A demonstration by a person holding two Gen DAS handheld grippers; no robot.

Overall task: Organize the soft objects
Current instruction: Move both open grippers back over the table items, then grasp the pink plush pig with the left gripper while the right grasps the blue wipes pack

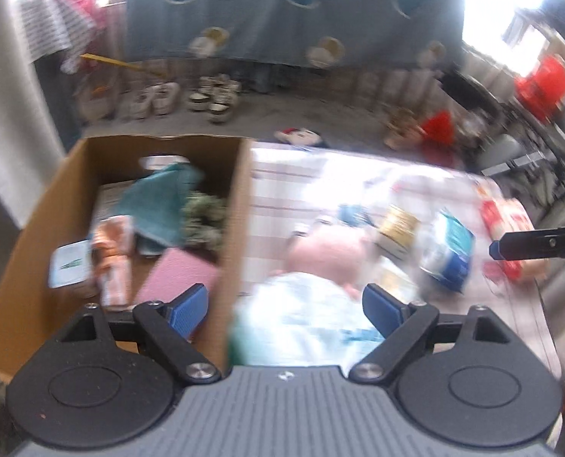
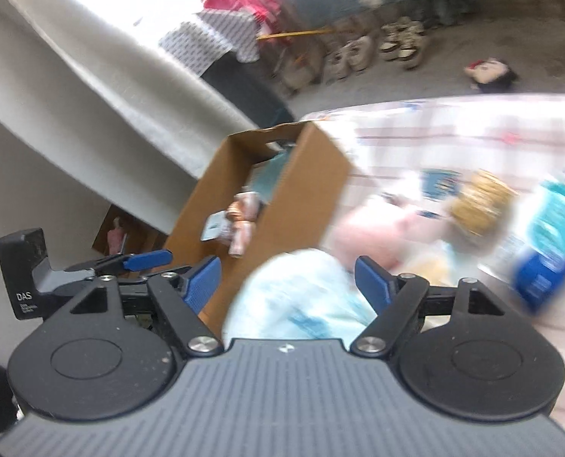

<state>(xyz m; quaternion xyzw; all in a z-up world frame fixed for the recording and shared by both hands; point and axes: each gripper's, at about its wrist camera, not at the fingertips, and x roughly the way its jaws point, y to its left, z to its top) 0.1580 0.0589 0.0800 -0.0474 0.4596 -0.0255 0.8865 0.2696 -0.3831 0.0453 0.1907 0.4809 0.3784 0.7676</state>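
Reaching between picks: left tool [image 1: 284,306] and right tool [image 2: 287,282] both spread, empty, over a blurry pale-blue bundle [image 1: 305,316], probably cloth; next grab it, drop in cardboard box [image 1: 240,205].

The left gripper [image 1: 284,310] and the right gripper [image 2: 287,282] look alike: a ribbed grey body with a small white emblem, round black discs on both sides, black linkage arms with silver screws, blue ridged finger pads [image 1: 188,310] (white "DAS" lettering marks one black housing).
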